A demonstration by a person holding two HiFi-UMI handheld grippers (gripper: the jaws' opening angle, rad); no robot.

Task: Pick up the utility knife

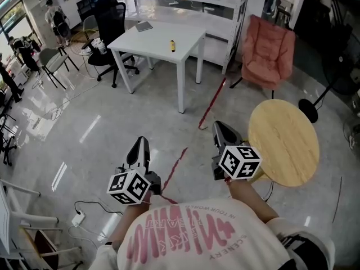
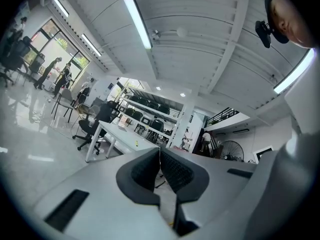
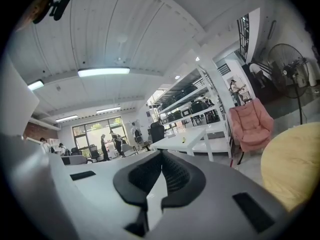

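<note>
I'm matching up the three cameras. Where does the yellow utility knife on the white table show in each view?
Head view: the utility knife lies upper centre, on the white table, towards its right side.
Left gripper view: a tiny yellow speck left of centre, on the far table.
Right gripper view: a yellow speck just right of centre, on the table.
Shared landmark: the white table.

Left gripper [image 1: 140, 146] held level ahead, jaws together, empty; right gripper [image 1: 221, 129] alongside, level, jaws together, empty.

head view steeply down; claw views level toward white table [image 1: 152, 40]
</note>
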